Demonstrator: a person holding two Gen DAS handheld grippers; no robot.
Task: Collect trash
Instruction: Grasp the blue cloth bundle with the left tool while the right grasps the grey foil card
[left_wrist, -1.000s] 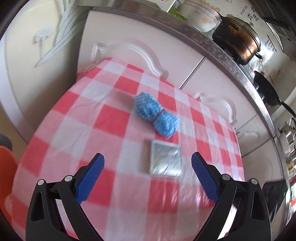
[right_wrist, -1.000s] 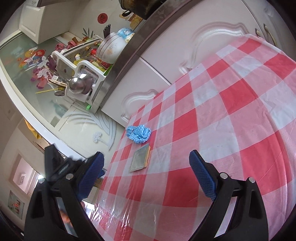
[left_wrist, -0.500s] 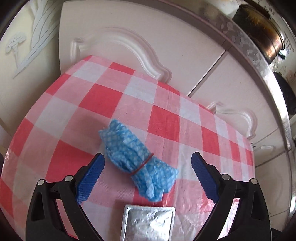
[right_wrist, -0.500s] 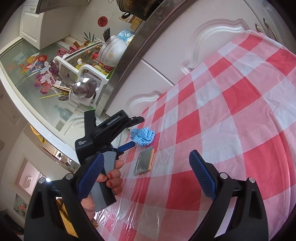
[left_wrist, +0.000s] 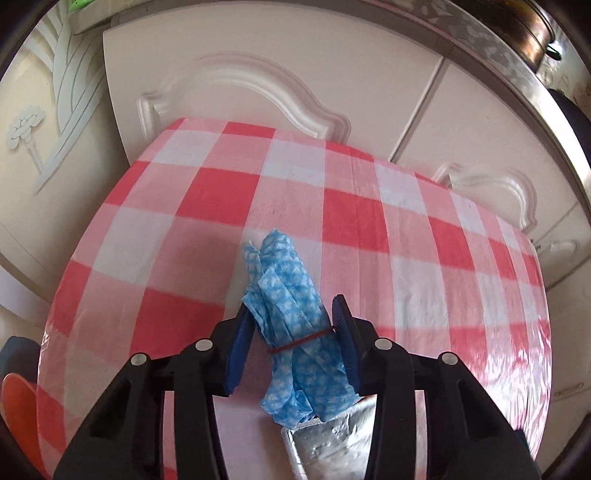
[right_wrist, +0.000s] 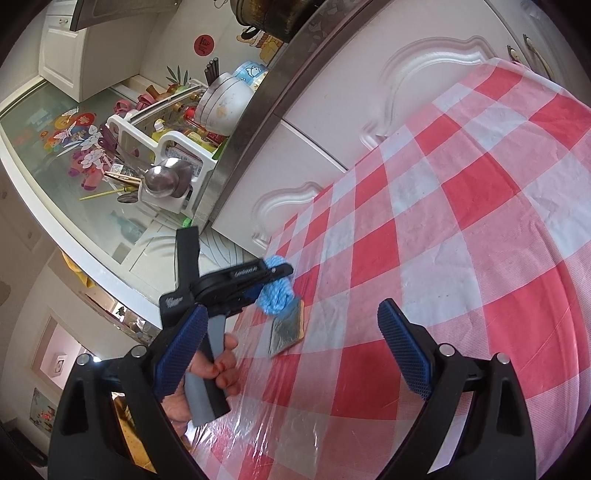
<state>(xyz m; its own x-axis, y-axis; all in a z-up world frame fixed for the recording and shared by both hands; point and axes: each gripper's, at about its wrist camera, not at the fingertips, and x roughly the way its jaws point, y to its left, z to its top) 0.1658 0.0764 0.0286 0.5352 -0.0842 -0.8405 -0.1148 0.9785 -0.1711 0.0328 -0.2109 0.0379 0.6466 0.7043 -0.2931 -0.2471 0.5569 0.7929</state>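
Trash: blue-and-white patterned cloth bundle (left_wrist: 295, 325), crumpled, cinched at its middle by a thin red band (left_wrist: 301, 341).
Axis: long axis runs away from the left camera, along the fingers.
Place: on the red-checked bench (left_wrist: 369, 221), its near end over a silver foil packet (left_wrist: 328, 446).
Left gripper (left_wrist: 291, 339): jaws clenched on the bundle at the band.
Right gripper (right_wrist: 291, 354): jaws released, hovering over the bench, well apart from the bundle (right_wrist: 275, 295).
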